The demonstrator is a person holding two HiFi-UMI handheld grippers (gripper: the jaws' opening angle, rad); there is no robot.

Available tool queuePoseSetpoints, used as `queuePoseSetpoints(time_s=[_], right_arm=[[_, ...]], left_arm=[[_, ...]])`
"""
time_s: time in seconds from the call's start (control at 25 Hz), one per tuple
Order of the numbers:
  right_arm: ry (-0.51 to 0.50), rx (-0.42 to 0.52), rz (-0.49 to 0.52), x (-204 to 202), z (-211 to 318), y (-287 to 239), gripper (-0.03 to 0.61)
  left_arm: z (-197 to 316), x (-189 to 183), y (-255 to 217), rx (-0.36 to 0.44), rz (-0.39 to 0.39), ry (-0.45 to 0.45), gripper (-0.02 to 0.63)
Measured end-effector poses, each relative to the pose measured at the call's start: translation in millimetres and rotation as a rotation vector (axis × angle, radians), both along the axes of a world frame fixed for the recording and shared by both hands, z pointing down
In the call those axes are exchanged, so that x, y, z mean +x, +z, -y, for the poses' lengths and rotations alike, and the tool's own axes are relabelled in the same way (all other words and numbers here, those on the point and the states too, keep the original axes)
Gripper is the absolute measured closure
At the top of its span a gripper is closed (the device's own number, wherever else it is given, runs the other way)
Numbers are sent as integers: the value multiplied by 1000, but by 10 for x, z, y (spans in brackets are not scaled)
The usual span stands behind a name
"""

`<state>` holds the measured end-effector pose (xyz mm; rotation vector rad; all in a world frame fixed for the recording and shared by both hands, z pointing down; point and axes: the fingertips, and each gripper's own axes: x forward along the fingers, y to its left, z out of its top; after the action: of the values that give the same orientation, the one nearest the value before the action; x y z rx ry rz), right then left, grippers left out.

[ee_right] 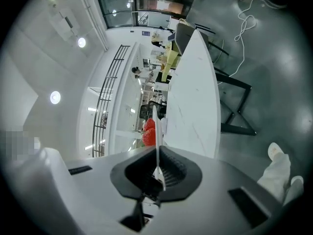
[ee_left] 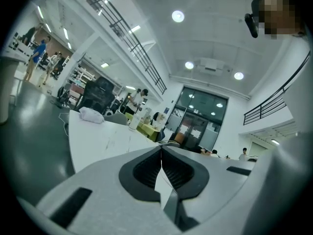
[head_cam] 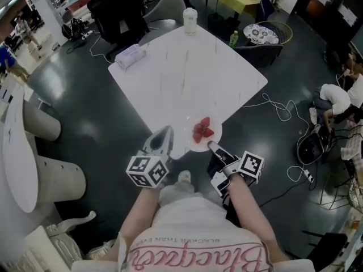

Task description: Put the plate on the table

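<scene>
A small white plate (head_cam: 193,147) carrying red strawberries (head_cam: 202,129) rests at the near corner of the white table (head_cam: 187,72). My right gripper (head_cam: 212,147) is shut on the plate's near rim. In the right gripper view the plate (ee_right: 156,126) appears edge-on between the closed jaws of the right gripper (ee_right: 158,168), with the strawberries (ee_right: 149,130) beyond and the table (ee_right: 190,97) alongside. My left gripper (head_cam: 164,132) hovers at the table's near edge, left of the plate, shut and holding nothing. In its own view the left gripper (ee_left: 161,153) points across the table (ee_left: 98,138).
A lidded cup (head_cam: 190,20) stands at the table's far corner and a white packet (head_cam: 130,55) lies at its left corner. Black chairs (head_cam: 116,7) stand behind. Cables (head_cam: 283,109) trail on the dark floor at right, near a crouching person (head_cam: 334,98). A round white table (head_cam: 14,146) is at left.
</scene>
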<state>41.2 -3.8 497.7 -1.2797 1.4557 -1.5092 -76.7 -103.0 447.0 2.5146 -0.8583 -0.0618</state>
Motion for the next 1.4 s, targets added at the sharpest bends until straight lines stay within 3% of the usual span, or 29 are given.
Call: queuePoseSetpoints(time_s=[0.56,0.88,1.16,1.4], right_arm=[[24,-101,17,567,673,368,566],[3,-30,11,967,931,218,566],[-73,55,-22,1481,1276,56,566],[-129,30,-18,1937,1584,112,566]], left_arm=[[721,589,238,-55,18,24,609],[903,909,299,-74,24,-12,609],[1200,1276,293,-72,11,-110,609],[1365,1641,296,-68,16,-187,609]])
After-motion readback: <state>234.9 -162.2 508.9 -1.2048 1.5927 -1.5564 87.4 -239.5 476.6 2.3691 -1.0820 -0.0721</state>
